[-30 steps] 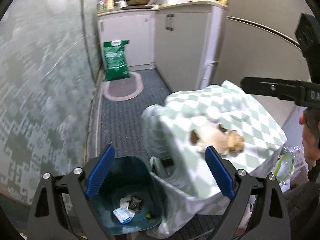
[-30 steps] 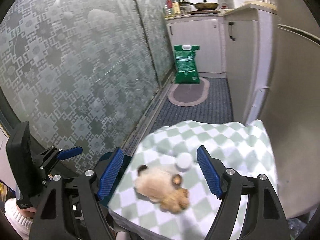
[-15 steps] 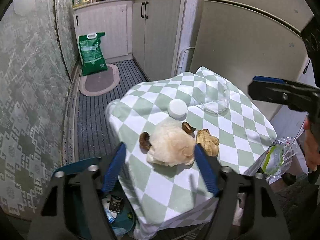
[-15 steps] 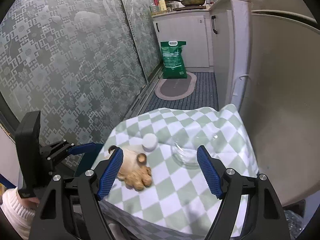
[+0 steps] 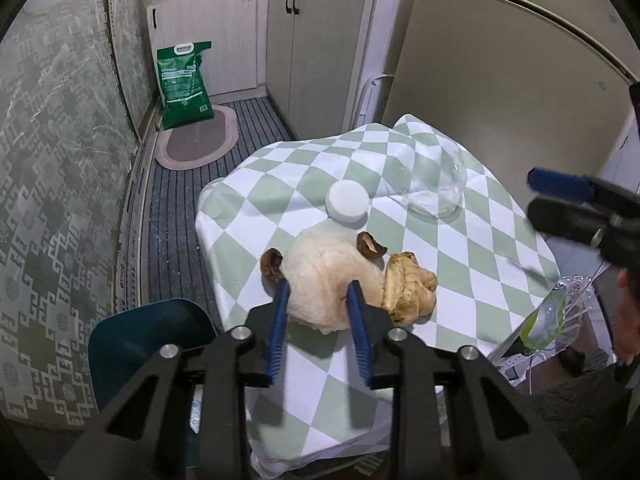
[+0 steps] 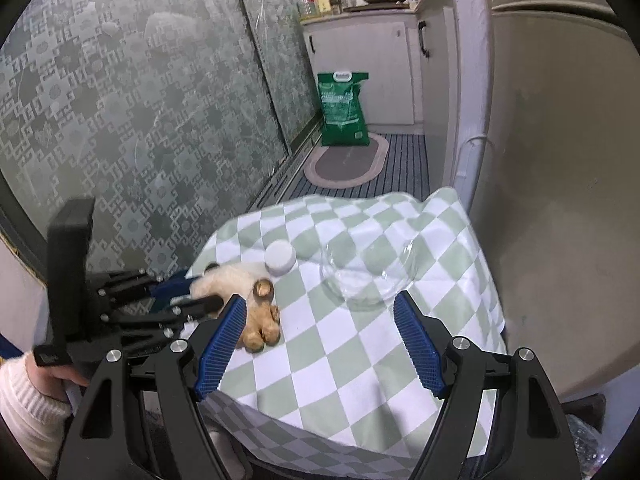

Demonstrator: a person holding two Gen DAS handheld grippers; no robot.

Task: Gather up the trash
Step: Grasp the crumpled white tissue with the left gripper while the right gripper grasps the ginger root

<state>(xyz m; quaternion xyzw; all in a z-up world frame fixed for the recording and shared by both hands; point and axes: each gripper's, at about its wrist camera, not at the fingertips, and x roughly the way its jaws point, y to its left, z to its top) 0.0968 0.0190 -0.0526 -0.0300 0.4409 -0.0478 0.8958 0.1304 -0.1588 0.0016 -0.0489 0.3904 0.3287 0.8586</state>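
Note:
A pale crumpled wad of tissue [image 5: 328,272] lies on the green-and-white checked tablecloth [image 5: 480,248], with brown scraps [image 5: 370,245] and a tan crumpled lump [image 5: 408,288] beside it. My left gripper [image 5: 318,294] is shut on the tissue wad, its blue pads pressing both sides. In the right wrist view the wad [image 6: 232,280] and tan lump [image 6: 262,328] lie left of my right gripper [image 6: 320,316], which is open and empty above the cloth.
A white cap [image 5: 347,201] and a clear glass bowl [image 5: 436,192] sit on the cloth behind the trash. A dark teal bin [image 5: 148,344] stands on the floor left of the table. A green bag [image 5: 182,80] and a mat [image 5: 196,144] lie down the corridor.
My left gripper rose from the bin, moved over the table and closed on the tissue wad. My right gripper drew back and shifted right, staying open.

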